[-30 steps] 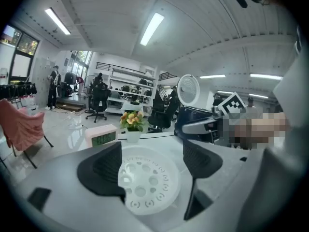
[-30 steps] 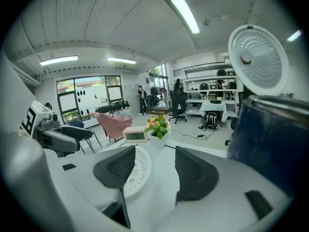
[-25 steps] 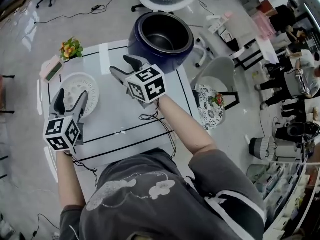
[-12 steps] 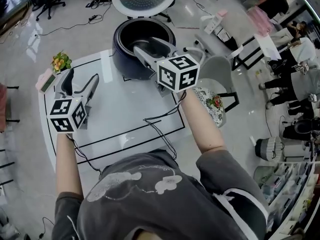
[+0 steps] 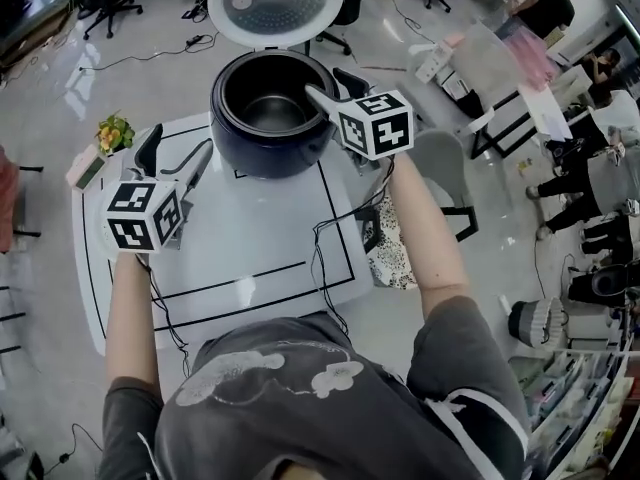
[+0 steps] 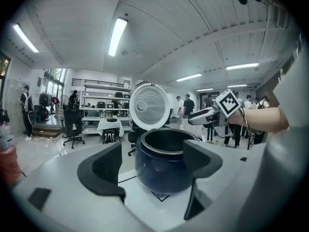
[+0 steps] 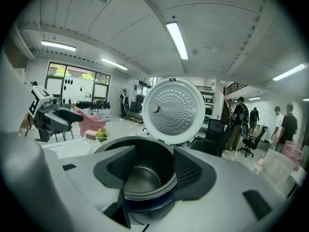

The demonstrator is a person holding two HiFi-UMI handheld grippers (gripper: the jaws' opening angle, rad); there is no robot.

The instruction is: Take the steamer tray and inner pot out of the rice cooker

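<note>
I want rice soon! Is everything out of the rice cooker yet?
Not yet. Done: the lid is up, and no steamer tray sits in the rice cooker; you see straight to the bottom. In hand: nothing; the left gripper and right gripper are both open and empty beside the cooker. Left: the inner pot is still inside and must be lifted out.

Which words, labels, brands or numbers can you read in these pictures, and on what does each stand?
No text reads anywhere.
On left gripper and right gripper: square marker patterns only, no letters.
On rice cooker: no legible brand.
On small device beside the flowers: too small to read.
</note>
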